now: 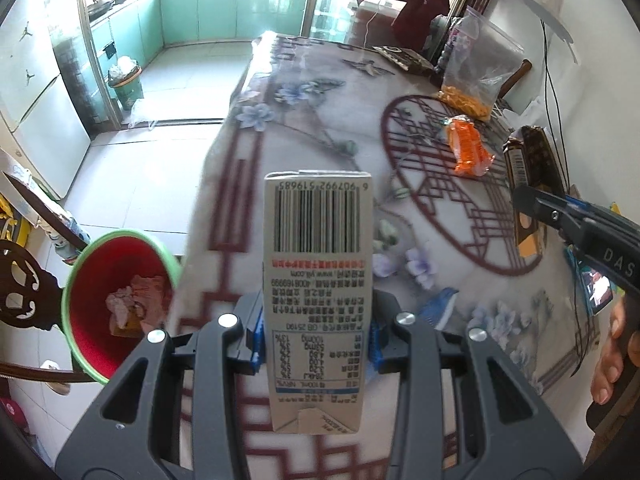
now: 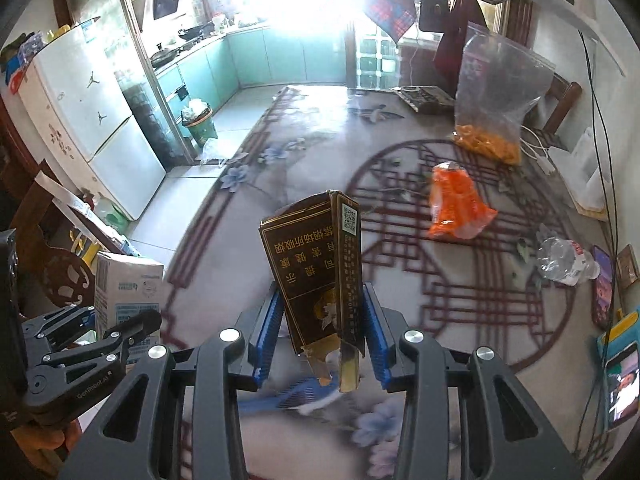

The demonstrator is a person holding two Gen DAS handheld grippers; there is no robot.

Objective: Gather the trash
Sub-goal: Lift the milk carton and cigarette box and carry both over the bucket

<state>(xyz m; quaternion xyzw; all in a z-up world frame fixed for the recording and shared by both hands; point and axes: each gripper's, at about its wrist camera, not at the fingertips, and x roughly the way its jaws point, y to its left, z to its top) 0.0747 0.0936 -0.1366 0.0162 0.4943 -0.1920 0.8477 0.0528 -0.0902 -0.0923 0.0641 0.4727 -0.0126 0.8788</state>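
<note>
My left gripper (image 1: 316,334) is shut on a grey milk carton (image 1: 318,280) with a barcode, held above the table's near left edge. A red bin with a green rim (image 1: 116,304) stands on the floor to its left, with crumpled trash inside. My right gripper (image 2: 324,344) is shut on a brown cigarette box (image 2: 316,264), held above the table. The box also shows at the right of the left wrist view (image 1: 528,184); the carton and left gripper show at the left of the right wrist view (image 2: 128,292). An orange wrapper (image 2: 456,200) and a crushed clear bottle (image 2: 564,260) lie on the table.
The table has a floral patterned cloth (image 2: 400,128). A clear bag with orange bits (image 2: 492,96) stands at the far right. A blue comb (image 2: 296,396) lies near the front. Phones (image 2: 620,384) lie at the right edge. A carved chair (image 1: 24,288) stands beside the bin.
</note>
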